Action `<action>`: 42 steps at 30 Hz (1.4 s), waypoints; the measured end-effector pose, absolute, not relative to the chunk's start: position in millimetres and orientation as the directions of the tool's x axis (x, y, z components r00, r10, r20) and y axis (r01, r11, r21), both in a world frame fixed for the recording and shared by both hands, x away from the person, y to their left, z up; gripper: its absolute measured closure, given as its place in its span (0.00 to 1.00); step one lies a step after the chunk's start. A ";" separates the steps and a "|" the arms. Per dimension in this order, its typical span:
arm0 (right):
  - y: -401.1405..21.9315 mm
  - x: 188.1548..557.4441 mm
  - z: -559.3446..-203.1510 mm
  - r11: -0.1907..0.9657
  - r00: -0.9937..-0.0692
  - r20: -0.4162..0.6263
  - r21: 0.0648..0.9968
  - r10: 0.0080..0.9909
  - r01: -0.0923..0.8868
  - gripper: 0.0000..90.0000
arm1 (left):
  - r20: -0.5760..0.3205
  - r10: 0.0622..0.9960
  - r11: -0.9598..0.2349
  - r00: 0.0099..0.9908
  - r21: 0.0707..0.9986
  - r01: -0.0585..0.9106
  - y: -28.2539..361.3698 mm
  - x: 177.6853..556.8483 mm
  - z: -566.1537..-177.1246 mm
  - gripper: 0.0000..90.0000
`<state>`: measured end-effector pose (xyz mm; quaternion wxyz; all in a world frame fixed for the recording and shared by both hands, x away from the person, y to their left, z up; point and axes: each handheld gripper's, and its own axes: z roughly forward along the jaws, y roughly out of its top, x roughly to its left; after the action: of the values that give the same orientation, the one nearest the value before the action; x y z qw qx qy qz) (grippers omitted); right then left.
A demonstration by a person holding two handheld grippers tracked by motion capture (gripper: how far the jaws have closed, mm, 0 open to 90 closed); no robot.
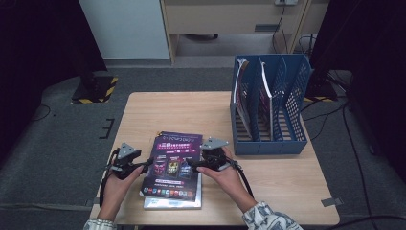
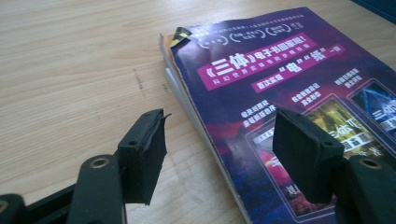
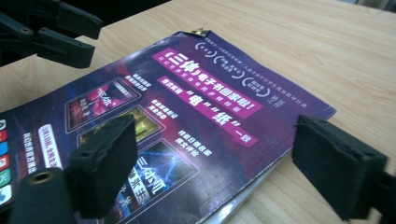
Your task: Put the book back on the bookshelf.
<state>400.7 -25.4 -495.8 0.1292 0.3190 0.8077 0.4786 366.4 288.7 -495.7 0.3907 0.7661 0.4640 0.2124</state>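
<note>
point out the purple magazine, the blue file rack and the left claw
purple magazine (image 1: 173, 163): high view, middle of its cover.
blue file rack (image 1: 268, 144): high view, its front wall.
left claw (image 2: 219, 154): left gripper view, midway between its two pads, over the magazine's edge.

— What carries everything here?
— A light wooden table with a pale grain (image 1: 158, 108), standing on grey carpet.
— And what lies directly on it?
— Near the front edge, a white-edged book (image 1: 172, 203) lies flat, with a glossy purple magazine with a pink title banner (image 1: 173, 165) stacked on top of it, slightly askew. Toward the far right corner stands a blue perforated plastic file rack with three upright compartments (image 1: 269, 108), well apart from the stack. A grey tape strip (image 1: 332, 201) sticks at the front right edge
</note>
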 end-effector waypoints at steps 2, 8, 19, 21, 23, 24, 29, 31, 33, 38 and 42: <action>-25.4 400.8 -496.5 0.348 -0.765 0.090 0.853 0.638 0.390 0.17 | -0.034 0.874 -0.272 0.485 0.794 0.544 287.5 366.2 -496.5 0.40; -26.9 400.9 -494.6 0.351 -0.767 0.088 0.852 0.636 0.388 0.18 | -0.033 0.860 -0.296 0.508 0.780 0.551 282.0 370.4 -501.4 0.41; -32.5 406.2 -503.3 0.357 -0.758 0.122 0.827 0.640 0.435 0.16 | -0.067 0.843 -0.306 0.534 0.757 0.578 275.4 383.2 -513.3 0.46; -32.2 406.2 -504.9 0.358 -0.755 0.128 0.821 0.643 0.445 0.16 | -0.057 0.840 -0.317 0.540 0.756 0.572 273.7 382.9 -512.7 0.49; -32.1 406.7 -506.8 0.373 -0.761 0.127 0.813 0.637 0.447 0.16 | -0.052 0.840 -0.323 0.541 0.753 0.573 273.2 382.9 -512.2 0.49; -31.7 406.9 -507.8 0.372 -0.758 0.128 0.811 0.640 0.452 0.16 | -0.051 0.839 -0.323 0.541 0.753 0.573 273.1 382.9 -512.1 0.49; -32.6 408.3 -512.7 0.383 -0.756 0.141 0.795 0.639 0.471 0.15 | -0.036 0.832 -0.343 0.553 0.750 0.565 271.8 382.4 -510.8 0.50; -34.1 409.4 -513.8 0.386 -0.756 0.145 0.790 0.639 0.477 0.14 | -0.055 0.821 -0.338 0.568 0.755 0.562 269.6 382.3 -510.5 0.51; -34.7 410.0 -515.1 0.384 -0.752 0.160 0.782 0.639 0.492 0.14 | -0.047 0.813 -0.353 0.581 0.753 0.555 265.4 381.9 -510.4 0.52; -38.8 412.0 -517.4 0.397 -0.748 0.156 0.768 0.645 0.503 0.11 | -0.021 0.802 -0.384 0.597 0.749 0.541 257.6 381.3 -510.7 0.52; -42.8 417.2 -522.2 0.381 -0.728 0.177 0.757 0.663 0.531 0.11 | -0.033 0.805 -0.372 0.592 0.750 0.547 258.2 381.1 -511.7 0.51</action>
<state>417.2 -42.8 -522.2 0.0779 0.3606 0.8272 0.4238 381.1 258.2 -511.7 0.3742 0.8101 0.4173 0.1722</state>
